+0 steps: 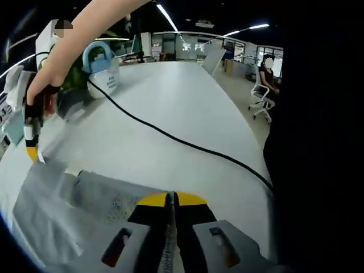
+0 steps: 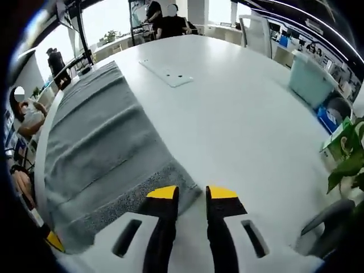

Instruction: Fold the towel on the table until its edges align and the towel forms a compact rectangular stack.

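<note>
Left gripper view, left gripper (image 1: 172,199) pinching grey towel (image 1: 68,210), right gripper (image 2: 192,193) slightly spread at towel corner.

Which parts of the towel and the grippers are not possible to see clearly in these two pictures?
- Left gripper view: the left gripper covers the towel edge under its closed jaws; a grip cannot be confirmed.
- Left gripper view: the right gripper tip is small and blurred.
- Right gripper view: the towel's near corner is hidden by the right gripper; its left edge hangs over the table rim.
</note>
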The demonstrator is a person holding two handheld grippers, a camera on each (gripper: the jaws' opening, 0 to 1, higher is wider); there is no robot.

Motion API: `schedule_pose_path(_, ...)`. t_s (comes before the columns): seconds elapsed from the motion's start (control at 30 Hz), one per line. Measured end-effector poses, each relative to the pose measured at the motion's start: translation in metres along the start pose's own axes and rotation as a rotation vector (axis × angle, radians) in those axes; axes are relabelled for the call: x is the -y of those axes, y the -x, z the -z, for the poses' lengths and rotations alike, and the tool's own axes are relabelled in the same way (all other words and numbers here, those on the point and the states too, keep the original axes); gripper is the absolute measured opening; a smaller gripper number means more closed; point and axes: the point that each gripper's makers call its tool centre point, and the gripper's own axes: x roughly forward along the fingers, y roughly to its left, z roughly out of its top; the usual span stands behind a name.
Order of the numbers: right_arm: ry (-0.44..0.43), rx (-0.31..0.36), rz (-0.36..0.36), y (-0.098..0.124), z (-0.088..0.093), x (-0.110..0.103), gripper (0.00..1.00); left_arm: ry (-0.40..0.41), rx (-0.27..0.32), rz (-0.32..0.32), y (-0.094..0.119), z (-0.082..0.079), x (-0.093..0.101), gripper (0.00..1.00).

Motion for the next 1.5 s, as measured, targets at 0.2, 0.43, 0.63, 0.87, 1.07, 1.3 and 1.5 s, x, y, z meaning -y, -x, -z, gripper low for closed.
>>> schedule_pose_path(0.2,-0.03,-0.013,-0.003,-0.005,0.009,0.004,0.13,0.07,0.015,0.008,0.0,0.0,-0.001,0.03)
schedule_pose_path(0.43,0.034,0.008,0.029,-0.003,0.006,0.001,0.14,0.09,-0.004,0.024,0.0,0.001,0.0,0.03)
schedule_pose_path(0.63,0.163,0.016,0.05,-0.001,0.008,-0.013,0.13,0.093,-0.022,0.037,0.001,0.001,0.007,0.03)
schedule_pose_path(0.87,0.077,0.051,0.015,-0.002,0.007,-0.015,0.12,0.092,-0.034,0.049,0.002,0.003,0.011,0.03)
schedule_pose_path(1.07,-0.012,0.091,-0.041,-0.005,0.005,-0.022,0.28,0.114,-0.027,0.044,0.001,0.004,0.011,0.03)
schedule_pose_path(1.3,0.077,0.071,-0.018,-0.008,0.007,-0.024,0.17,0.127,-0.028,0.045,0.0,0.004,0.01,0.03)
schedule_pose_path(1.5,0.086,0.088,-0.04,-0.007,0.007,-0.031,0.04,0.151,-0.02,0.05,-0.001,0.003,0.01,0.03)
